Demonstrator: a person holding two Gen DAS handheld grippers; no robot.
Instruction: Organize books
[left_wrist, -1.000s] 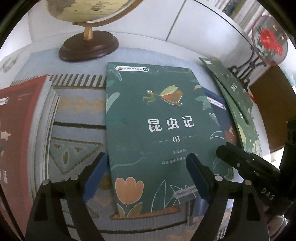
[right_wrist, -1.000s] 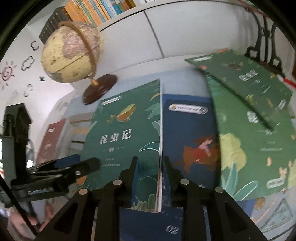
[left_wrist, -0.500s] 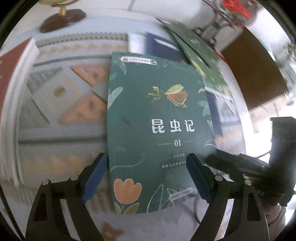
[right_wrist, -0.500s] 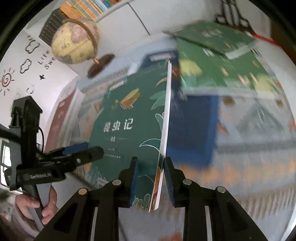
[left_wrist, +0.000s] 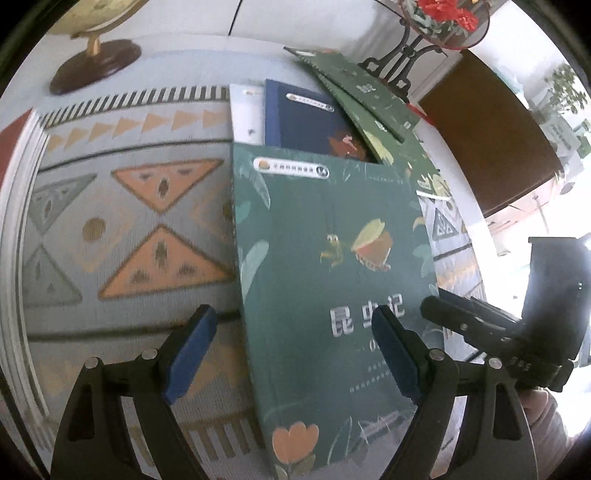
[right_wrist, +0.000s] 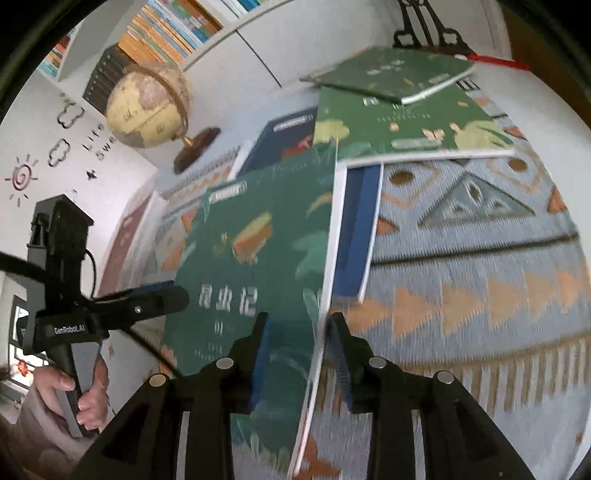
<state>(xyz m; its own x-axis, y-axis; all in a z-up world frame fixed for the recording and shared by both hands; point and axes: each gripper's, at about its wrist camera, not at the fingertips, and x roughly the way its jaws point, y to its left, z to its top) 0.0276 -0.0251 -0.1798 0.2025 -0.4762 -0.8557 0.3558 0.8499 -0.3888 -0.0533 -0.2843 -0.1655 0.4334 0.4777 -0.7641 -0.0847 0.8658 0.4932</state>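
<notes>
A dark green book (left_wrist: 332, 258) with an insect on its cover lies tilted on the patterned cloth (left_wrist: 129, 221), its right edge raised. My right gripper (right_wrist: 299, 325) has that raised page edge of the green book (right_wrist: 258, 258) between its jaws, which are opening; the pads stand slightly off it. My left gripper (left_wrist: 293, 314) hovers open over the book's lower left, touching nothing. Behind it lie a navy book (left_wrist: 306, 122) on a white one (left_wrist: 245, 110), and two green books (left_wrist: 362, 88) overlapping at the back right.
A globe (left_wrist: 96, 62) on a wooden base stands at the back left. A thick red book (left_wrist: 11, 136) lies at the left edge. An ornament on a black iron stand (left_wrist: 399, 62) sits behind the green books. A hand (right_wrist: 85, 398) holds the left gripper (right_wrist: 155, 299).
The green book has been drawn toward me, off the navy book and onto the cloth. The right jaws have widened around its edge. Both hands have shifted back from the globe.
</notes>
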